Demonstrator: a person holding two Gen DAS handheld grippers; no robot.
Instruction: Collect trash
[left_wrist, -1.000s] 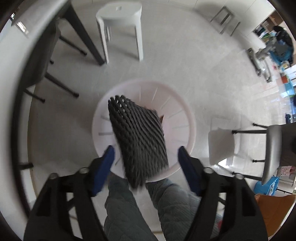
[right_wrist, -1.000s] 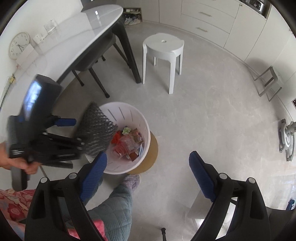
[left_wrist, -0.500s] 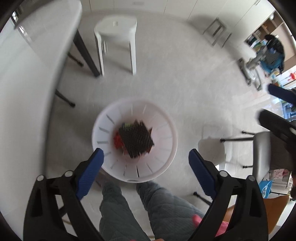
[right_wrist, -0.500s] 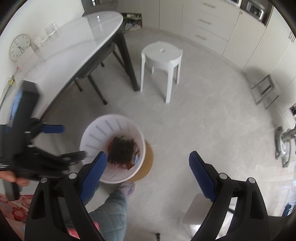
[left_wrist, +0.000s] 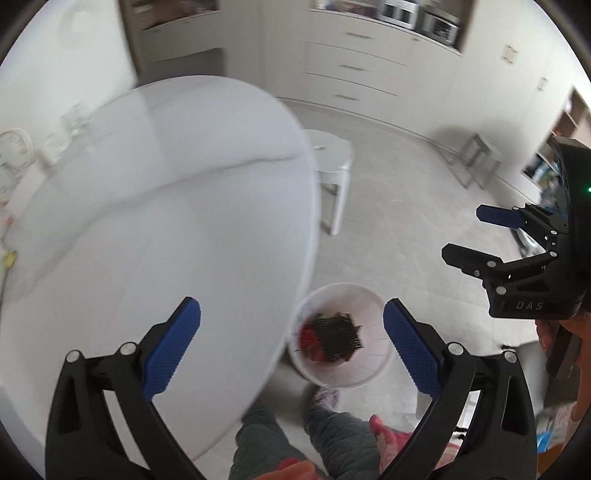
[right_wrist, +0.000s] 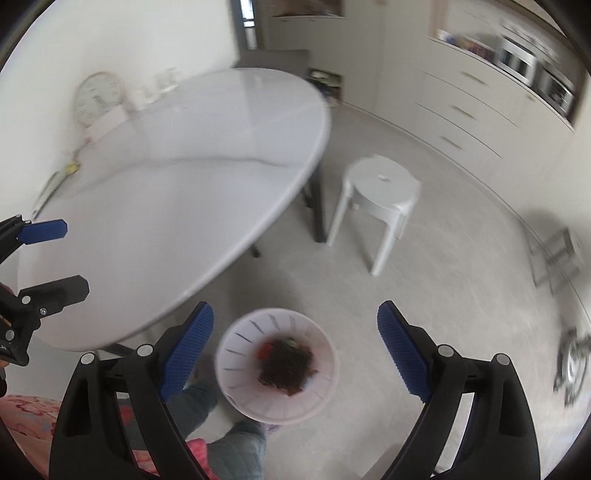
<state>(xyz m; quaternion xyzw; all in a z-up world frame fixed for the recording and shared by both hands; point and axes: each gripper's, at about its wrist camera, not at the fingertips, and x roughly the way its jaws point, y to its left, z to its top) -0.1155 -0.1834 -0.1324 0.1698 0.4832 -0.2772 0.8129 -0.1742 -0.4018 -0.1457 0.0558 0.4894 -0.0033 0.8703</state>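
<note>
A: While both claws hang over the floor, list item one: left gripper (left_wrist: 291, 345).
B: Jaws very wide and opening; blue pads (left_wrist: 171, 354) bare. Nothing between them, nothing touched. The table (left_wrist: 166, 221) and bin (left_wrist: 341, 373) lie far below its span.
A: Item two: right gripper (right_wrist: 295, 349).
B: Jaws spread wide, empty, pads clear of everything. It also shows at the right edge of the left view, gripped by a hand (left_wrist: 565, 339).
A: Item three: trash.
B: One black net (left_wrist: 337, 338), inside the bin, lying on top of red scraps (left_wrist: 308, 338). Blurred in the right view; other contents cannot be told.
A: Item four: bin.
B: White, round, slotted wall, upright on the floor just beside the table edge, near the person's feet (left_wrist: 325, 397).
A: Surroundings?
B: White stool (right_wrist: 380, 192) on the floor beyond the table; a clock (right_wrist: 98, 98) leans at the wall.
</note>
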